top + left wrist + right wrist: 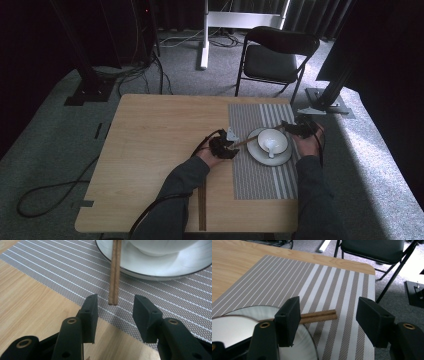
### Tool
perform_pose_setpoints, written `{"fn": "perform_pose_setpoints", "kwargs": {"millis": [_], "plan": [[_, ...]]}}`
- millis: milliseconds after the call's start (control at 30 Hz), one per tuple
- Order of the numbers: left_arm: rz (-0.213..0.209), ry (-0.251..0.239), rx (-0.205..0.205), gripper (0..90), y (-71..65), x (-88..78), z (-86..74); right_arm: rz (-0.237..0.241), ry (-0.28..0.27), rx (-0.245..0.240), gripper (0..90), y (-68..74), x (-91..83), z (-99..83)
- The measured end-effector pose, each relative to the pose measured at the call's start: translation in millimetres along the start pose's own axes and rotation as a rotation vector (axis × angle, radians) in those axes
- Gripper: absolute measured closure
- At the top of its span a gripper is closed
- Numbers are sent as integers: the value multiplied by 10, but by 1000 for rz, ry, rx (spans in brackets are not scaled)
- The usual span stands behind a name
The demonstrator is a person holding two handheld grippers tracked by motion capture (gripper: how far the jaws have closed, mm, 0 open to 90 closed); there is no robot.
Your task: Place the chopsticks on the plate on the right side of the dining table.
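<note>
Setting: a wooden tabletop (150,150) is seen from above, with a grey striped placemat (260,175) laid on its right part.
Plate: a white plate (260,155) with a dark rim is set on the placemat, and a white bowl (273,141) is carried on it. A white spoon (270,148) is seen lying in the bowl.
Chopsticks: 2 brown chopsticks (115,270) are laid side by side across the plate's rim. One end (113,301) rests on the placemat toward the left gripper; the other end (322,315) juts past the plate over the placemat on the right gripper's side.
Left gripper: the left gripper (223,148) is held at the placemat's left edge, just beside the plate. Its fingers (91,312) are spread wide, with nothing gripped. The chopsticks' near end is seen just ahead of the gap, clear of both pads.
Right gripper: the right gripper (299,128) is held at the plate's far right side. Its fingers (288,320) are parted, and nothing is clamped. The chopsticks' far end is seen beyond the gap, partly hidden behind 1 finger; contact cannot be told.
Elsewhere: another dark strip (202,205) lies on the tabletop near the left forearm. A black folding chair (275,55) stands on the carpet beyond the tabletop.
</note>
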State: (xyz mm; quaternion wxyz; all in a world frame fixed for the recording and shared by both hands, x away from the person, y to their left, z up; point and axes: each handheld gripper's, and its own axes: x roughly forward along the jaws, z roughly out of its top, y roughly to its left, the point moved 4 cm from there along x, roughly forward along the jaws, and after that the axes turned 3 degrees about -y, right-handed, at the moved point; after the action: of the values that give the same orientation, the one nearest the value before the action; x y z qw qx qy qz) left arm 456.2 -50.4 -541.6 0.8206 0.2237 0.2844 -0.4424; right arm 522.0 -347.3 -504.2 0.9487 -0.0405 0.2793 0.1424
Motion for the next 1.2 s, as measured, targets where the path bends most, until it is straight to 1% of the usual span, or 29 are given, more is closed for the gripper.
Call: {"fn": "perform_pose_setpoints", "kwargs": {"millis": [33, 67, 100, 267, 300, 400, 433, 533, 600, 667, 833, 1067, 1100, 1200], "plan": [[6, 2, 9, 555, -20, -6, -7, -3, 16, 11, 346, -14, 53, -1], [6, 2, 9, 555, -20, -6, -7, -3, 16, 11, 346, -14, 53, -1], [13, 0, 12, 555, -35, -15, -14, -2, 26, 19, 345, -17, 100, 1], [20, -6, 2, 556, -41, -17, -18, -8, 42, 30, 340, -14, 184, 12], [30, -6, -2, 558, -35, -10, -12, -15, 57, 24, 333, -2, 236, 7], [39, -6, -6, 564, -33, -2, -3, -16, 64, 34, 330, 1, 279, 0], [40, -4, -5, 571, -33, -1, -1, -19, 68, 41, 329, 0, 299, -2], [37, 0, -2, 573, -38, 4, 4, -29, 93, 36, 315, -2, 348, -7], [37, -1, -4, 573, -41, 14, 8, -28, 100, 41, 315, -7, 372, -11], [42, -3, -8, 576, -40, 24, 11, -37, 119, 50, 309, -22, 414, -20], [42, -1, -18, 586, -43, 45, 8, -48, 121, 74, 311, -29, 439, -16], [52, 11, -17, 624, -38, 63, -2, -51, 143, 65, 311, -8, 486, 0], [53, 6, -26, 629, -35, 65, 1, -54, 152, 56, 311, -6, 500, 16], [57, 7, -22, 643, -35, 65, 8, -59, 167, 43, 311, -4, 521, 20]]}}
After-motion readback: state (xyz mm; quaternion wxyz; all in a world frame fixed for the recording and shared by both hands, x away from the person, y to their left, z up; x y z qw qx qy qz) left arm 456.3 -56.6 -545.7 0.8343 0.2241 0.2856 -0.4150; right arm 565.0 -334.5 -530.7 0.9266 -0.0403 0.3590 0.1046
